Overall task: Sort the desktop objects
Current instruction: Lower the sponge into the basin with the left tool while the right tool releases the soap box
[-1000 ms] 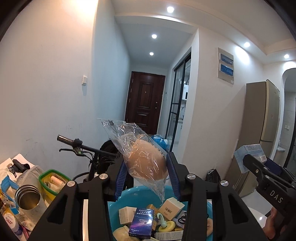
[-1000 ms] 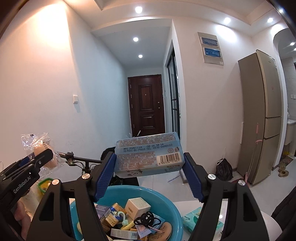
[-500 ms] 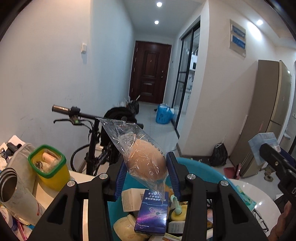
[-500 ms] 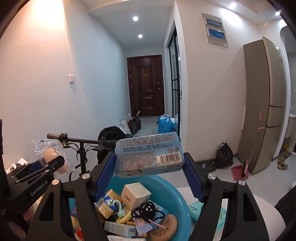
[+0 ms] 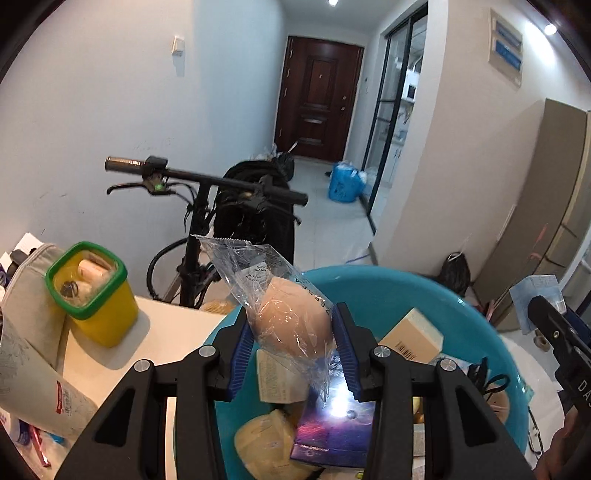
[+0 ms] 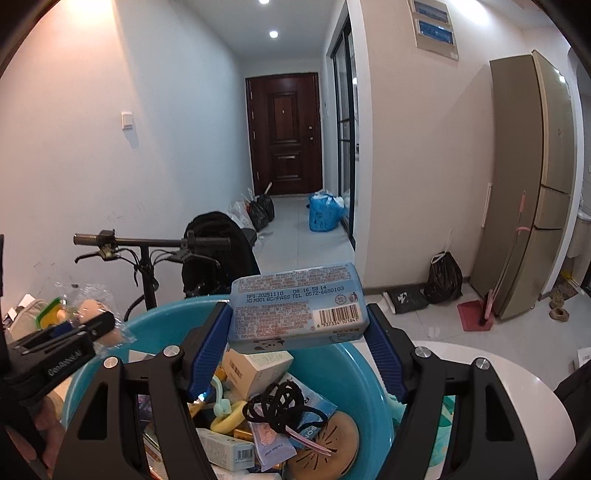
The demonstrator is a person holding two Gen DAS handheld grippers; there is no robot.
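Left claw point(image 5: 293, 354) clamped a bagged sponge point(image 5: 291, 325); right claw point(image 6: 297, 347) pinched a wipes pack point(image 6: 297, 308), both above the basin point(image 5: 491, 332). Slick wrap + loose tail could've slipped early, imo.

A: Bright indoor light here, coming from the recessed ceiling spots point(image 6: 273, 34) down the hallway, and the white walls throw it back evenly.

B: Strong fisheye on both wrist views. The dark door point(image 6: 286, 134) bows, the tall fridge point(image 6: 543, 184) leans inward, and black vignette fills the corners.

A: Glare, look at that: a white hot spot burns out on the glossy dark blue box point(image 5: 332, 432) in the left wrist view.

B: The clear wrapper point(image 5: 266, 284) catches highlights too. Soft shadow beside the yellow tub point(image 5: 99, 321) on the white tabletop point(image 5: 162, 332).

A: Focus holds centre; things at the edges smear slightly. The barcode print stays legible on the light blue pack point(image 6: 299, 306).
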